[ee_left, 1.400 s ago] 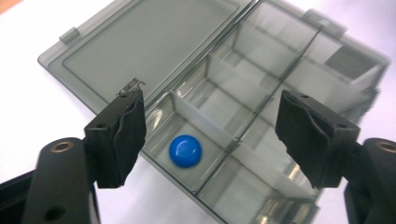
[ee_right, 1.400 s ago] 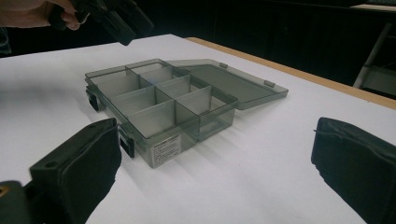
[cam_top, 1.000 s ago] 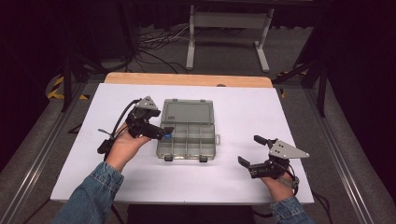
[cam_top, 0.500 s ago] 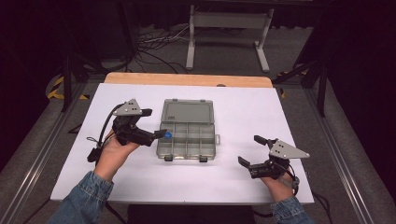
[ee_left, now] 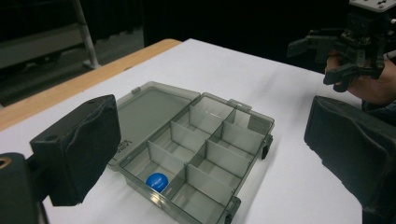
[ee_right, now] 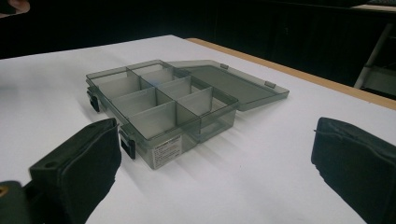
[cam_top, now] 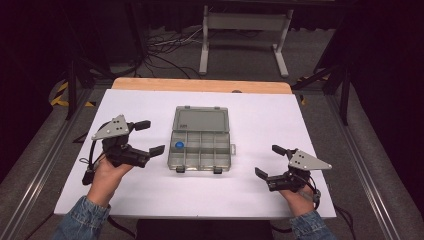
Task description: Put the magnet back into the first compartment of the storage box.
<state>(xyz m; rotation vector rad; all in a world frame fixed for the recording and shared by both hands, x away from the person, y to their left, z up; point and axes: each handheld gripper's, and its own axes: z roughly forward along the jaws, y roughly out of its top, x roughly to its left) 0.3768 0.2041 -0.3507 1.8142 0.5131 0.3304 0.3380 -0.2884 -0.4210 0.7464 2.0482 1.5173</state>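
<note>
A smoky clear compartment box (cam_top: 210, 152) lies open in the middle of the white table, its lid (cam_top: 201, 120) folded flat toward the far side. A small blue ball (cam_top: 179, 145) rests in the far-left compartment, seen close in the left gripper view as the ball (ee_left: 157, 180) inside the box (ee_left: 219, 140). My left gripper (cam_top: 152, 136) hovers just left of the box; its jaws have just been opening and nothing is between them. My right gripper (cam_top: 268, 161) rests open and empty near the front right, facing the box (ee_right: 154, 100).
The white tabletop (cam_top: 260, 120) ends in a wooden strip (cam_top: 200, 85) at the far edge. Behind it on the floor stand a metal frame (cam_top: 242, 30) and loose cables (cam_top: 170, 42). Dark rails (cam_top: 45, 150) run along both sides of the table.
My left gripper has drawn back leftward from over the box and its jaws stand wider. The blue ball now lies in the box. The right gripper has not moved.
</note>
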